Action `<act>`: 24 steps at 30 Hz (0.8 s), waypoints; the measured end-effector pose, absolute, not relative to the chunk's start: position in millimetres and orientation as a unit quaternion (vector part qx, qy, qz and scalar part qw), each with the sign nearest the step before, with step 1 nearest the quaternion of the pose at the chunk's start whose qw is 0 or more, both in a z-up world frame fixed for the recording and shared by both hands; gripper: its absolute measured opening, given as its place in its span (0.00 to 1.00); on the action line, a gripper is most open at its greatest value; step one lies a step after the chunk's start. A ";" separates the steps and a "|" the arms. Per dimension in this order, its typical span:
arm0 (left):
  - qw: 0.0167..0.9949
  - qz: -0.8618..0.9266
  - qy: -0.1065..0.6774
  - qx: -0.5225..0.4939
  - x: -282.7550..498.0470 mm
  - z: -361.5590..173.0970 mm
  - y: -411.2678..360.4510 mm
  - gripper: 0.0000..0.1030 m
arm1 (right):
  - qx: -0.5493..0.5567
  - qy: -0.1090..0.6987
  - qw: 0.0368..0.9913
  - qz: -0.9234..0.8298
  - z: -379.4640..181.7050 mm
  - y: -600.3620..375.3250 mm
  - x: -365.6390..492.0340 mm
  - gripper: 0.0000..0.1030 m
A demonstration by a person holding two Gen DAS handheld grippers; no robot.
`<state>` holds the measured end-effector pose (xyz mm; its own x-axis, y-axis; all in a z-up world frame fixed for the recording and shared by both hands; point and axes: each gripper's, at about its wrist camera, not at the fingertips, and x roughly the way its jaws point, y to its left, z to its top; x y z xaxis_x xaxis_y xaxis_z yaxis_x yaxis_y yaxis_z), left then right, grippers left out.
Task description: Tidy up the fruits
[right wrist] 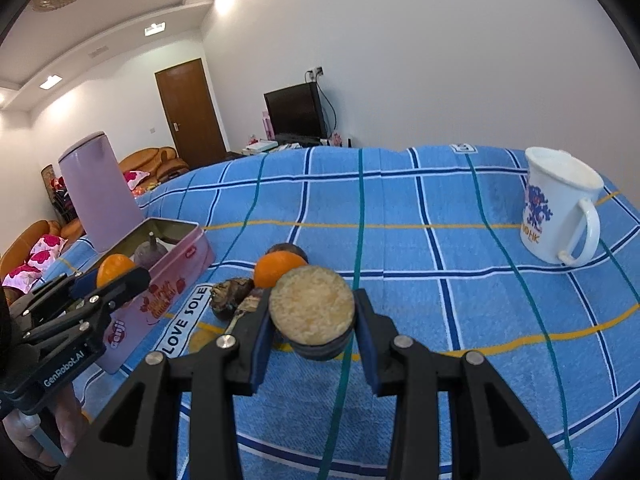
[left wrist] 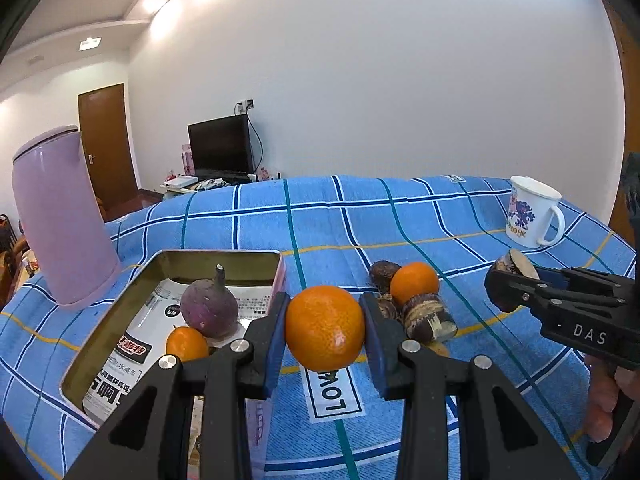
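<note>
From my left wrist, my left fingers [left wrist: 325, 330] are clamped on an orange [left wrist: 325, 327], both blue pads pressing its sides, and I hold it above the blue checked cloth [left wrist: 400, 216] that covers the surface. Just to the left sits the open tin box [left wrist: 224, 258], lined with printed paper; inside it lie a purple round vegetable with a stalk [left wrist: 209, 307] and a small orange fruit [left wrist: 186, 343], touching each other. A lilac kettle [left wrist: 60, 216] stands behind the box. Right of my held orange, a second orange [left wrist: 414, 282] rests on the cloth among brown taro roots [left wrist: 428, 318]. Further right, my right fingers [left wrist: 510, 280] grip a cut taro piece [left wrist: 516, 264], lifted off the cloth. A white mug [left wrist: 532, 218] stands at the far right.

From my right wrist, my right fingers are closed on that cut taro piece [right wrist: 312, 310], its pale flat face turned toward the camera. Behind it lie the loose orange [right wrist: 276, 270] and dark roots [right wrist: 230, 296]. On the left, my left fingers [right wrist: 114, 276] hold their orange [right wrist: 114, 269] just in front of the pink side of the tin box [right wrist: 168, 280]. The mug [right wrist: 560, 208] stands well apart on the right.
</note>
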<state>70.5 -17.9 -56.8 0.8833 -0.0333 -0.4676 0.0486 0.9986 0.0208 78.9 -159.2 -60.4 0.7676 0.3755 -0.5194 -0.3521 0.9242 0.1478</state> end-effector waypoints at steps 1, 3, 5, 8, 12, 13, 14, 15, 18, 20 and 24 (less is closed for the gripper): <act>0.971 -0.021 0.239 0.015 70.1 -56.6 -17.6 0.36 | 0.020 0.278 0.941 0.194 -59.8 -158.9 77.9 0.39; 0.971 -0.020 0.237 0.014 69.6 -56.1 -17.4 0.36 | 0.018 0.272 0.942 0.193 -59.0 -159.1 76.0 0.39; 0.972 -0.019 0.235 0.014 68.7 -55.9 -17.3 0.36 | 0.017 0.267 0.944 0.192 -57.8 -159.0 74.1 0.39; 0.973 -0.018 0.231 0.014 67.2 -55.5 -17.1 0.36 | 0.015 0.259 0.947 0.190 -56.5 -159.3 71.6 0.39; 0.974 -0.017 0.226 0.014 65.0 -54.8 -17.3 0.36 | 0.010 0.249 0.950 0.187 -55.3 -158.4 67.9 0.39; 0.974 -0.016 0.225 0.014 64.4 -54.6 -17.3 0.36 | 0.009 0.247 0.951 0.186 -54.9 -158.1 67.0 0.39; 0.975 -0.017 0.223 0.014 64.0 -54.5 -17.4 0.36 | 0.008 0.245 0.951 0.186 -54.7 -158.2 66.9 0.39; 0.975 -0.016 0.221 0.014 63.4 -54.3 -17.3 0.36 | 0.008 0.244 0.952 0.185 -54.5 -158.0 66.4 0.39; 0.976 -0.016 0.218 0.013 62.6 -54.0 -16.6 0.36 | 0.006 0.239 0.954 0.182 -54.3 -158.0 65.2 0.39; 0.977 -0.016 0.215 0.013 61.3 -53.5 -16.9 0.36 | 0.006 0.234 0.955 0.180 -53.6 -157.2 63.4 0.39; 0.978 -0.017 0.208 0.015 58.6 -52.7 -17.7 0.36 | 0.005 0.224 0.959 0.175 -52.4 -158.6 59.6 0.39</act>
